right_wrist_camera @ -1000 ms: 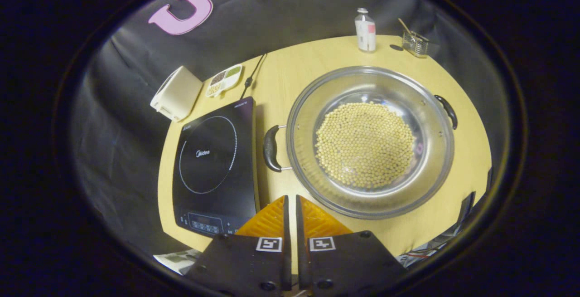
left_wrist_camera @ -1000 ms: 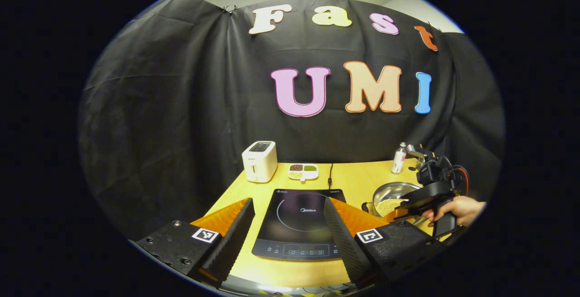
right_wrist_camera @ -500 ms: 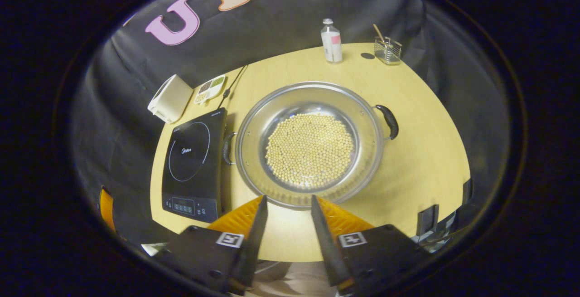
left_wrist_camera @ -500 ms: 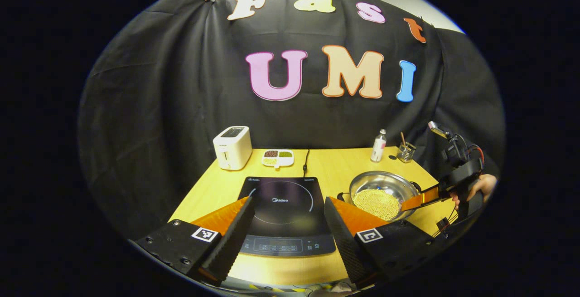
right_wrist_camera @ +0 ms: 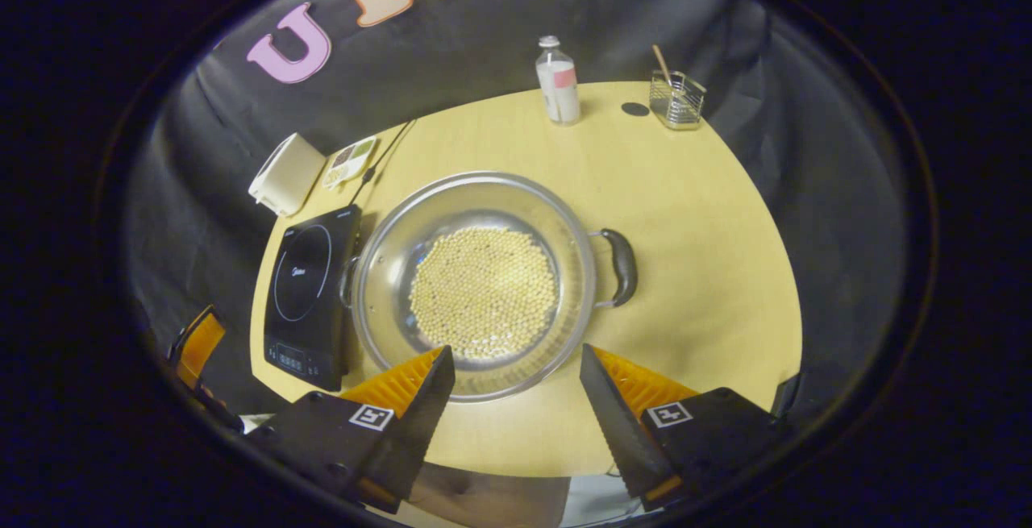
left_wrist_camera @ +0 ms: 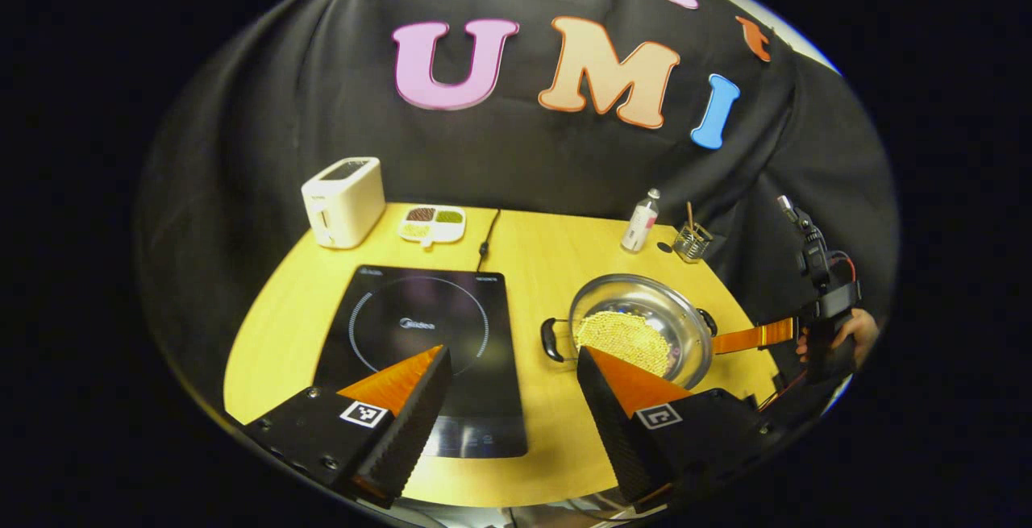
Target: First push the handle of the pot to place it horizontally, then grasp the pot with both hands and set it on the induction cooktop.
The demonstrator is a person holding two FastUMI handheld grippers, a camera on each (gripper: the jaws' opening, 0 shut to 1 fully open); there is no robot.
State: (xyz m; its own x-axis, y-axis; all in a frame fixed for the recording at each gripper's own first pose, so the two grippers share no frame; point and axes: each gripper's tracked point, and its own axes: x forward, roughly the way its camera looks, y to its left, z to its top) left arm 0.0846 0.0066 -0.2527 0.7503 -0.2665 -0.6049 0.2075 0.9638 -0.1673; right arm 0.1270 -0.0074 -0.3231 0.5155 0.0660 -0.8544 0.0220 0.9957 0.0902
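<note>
In the right gripper view, the right gripper [right_wrist_camera: 516,399] was held with its fingers spread wide and nothing between them, poised above the near rim of the steel pot [right_wrist_camera: 474,283]. The pot, carrying a bed of pale soybeans [right_wrist_camera: 482,293], stood on the wooden worktop [right_wrist_camera: 693,214] just to the right of the induction cooktop [right_wrist_camera: 308,294], not yet on it. Its right handle [right_wrist_camera: 622,267] pointed sideways and lay clear of the fingers; the left handle was seen in the left gripper view [left_wrist_camera: 551,339], facing the cooktop. From this, the handles were judged to lie roughly horizontal already, so that the pushing step appeared done and the two-handed grasp was the step in hand.

The left gripper [left_wrist_camera: 516,399] was likewise open and empty, held over the worktop between cooktop and pot. In that view the right gripper was seen farther off, in a hand [left_wrist_camera: 859,334] beyond the pot.

The next move was judged to call for each gripper to be brought to its own handle and closed on it, then a level lift leftward so that no beans were spilled.
</note>
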